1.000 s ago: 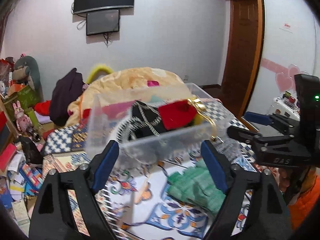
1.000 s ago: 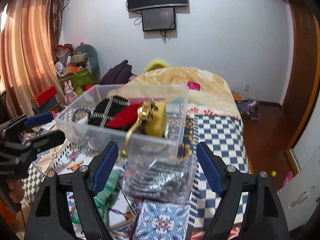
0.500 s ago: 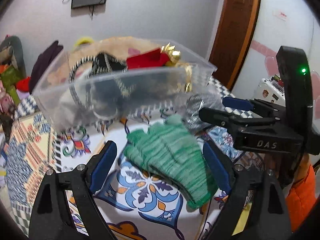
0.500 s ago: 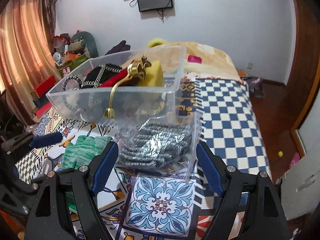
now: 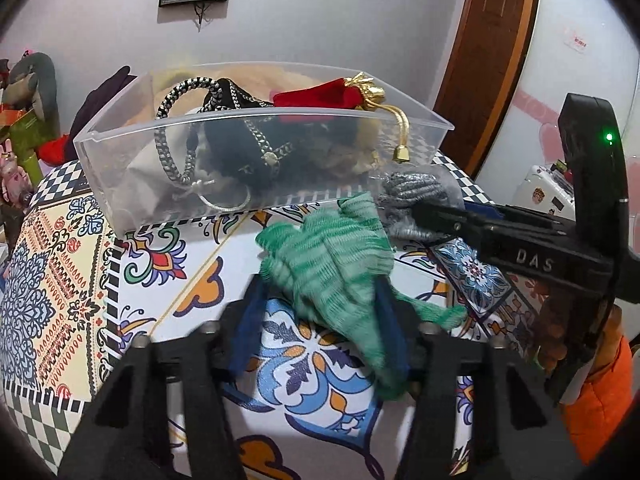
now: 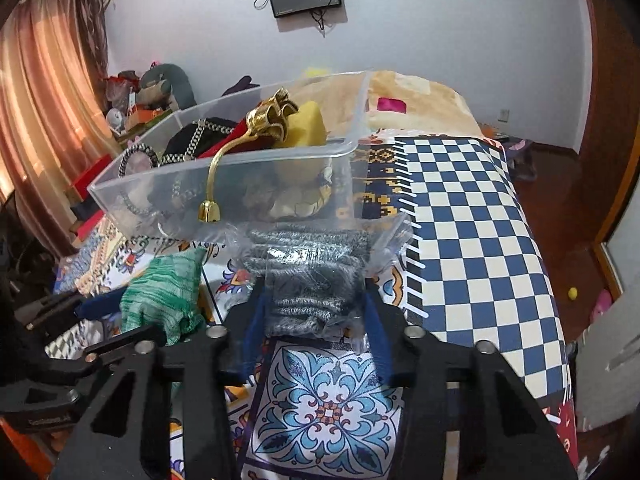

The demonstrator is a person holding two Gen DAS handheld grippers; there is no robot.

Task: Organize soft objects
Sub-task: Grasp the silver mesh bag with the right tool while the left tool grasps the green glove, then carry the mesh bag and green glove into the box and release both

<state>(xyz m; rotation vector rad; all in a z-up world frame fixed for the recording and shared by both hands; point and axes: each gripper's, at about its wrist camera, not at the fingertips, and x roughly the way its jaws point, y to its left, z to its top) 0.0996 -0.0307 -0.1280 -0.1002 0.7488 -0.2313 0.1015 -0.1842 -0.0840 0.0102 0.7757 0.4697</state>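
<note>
My left gripper (image 5: 320, 288) is shut on a green knitted glove (image 5: 332, 256) on the patterned cloth. My right gripper (image 6: 314, 292) is shut on a grey knitted item in a clear plastic bag (image 6: 312, 272); that bag also shows in the left wrist view (image 5: 416, 196). The green glove lies to the left in the right wrist view (image 6: 164, 296). Just behind both stands a clear plastic bin (image 5: 132, 200) (image 6: 340, 152) holding a black bag with chain straps (image 5: 240, 140), a red pouch with gold trim (image 5: 320, 98) and a yellow soft item (image 6: 308, 128).
The patterned cloth (image 5: 60, 272) covers the surface, with a blue checkered part (image 6: 472, 216) to the right. A pile of bedding (image 6: 416, 100) lies behind the bin. Clutter and plush toys (image 5: 32, 80) stand at the far left. A wooden door (image 5: 492, 52) is at the right.
Both grippers have moved down and forward and closed: the left onto the green glove, the right onto the bagged grey item. Both were open before.
</note>
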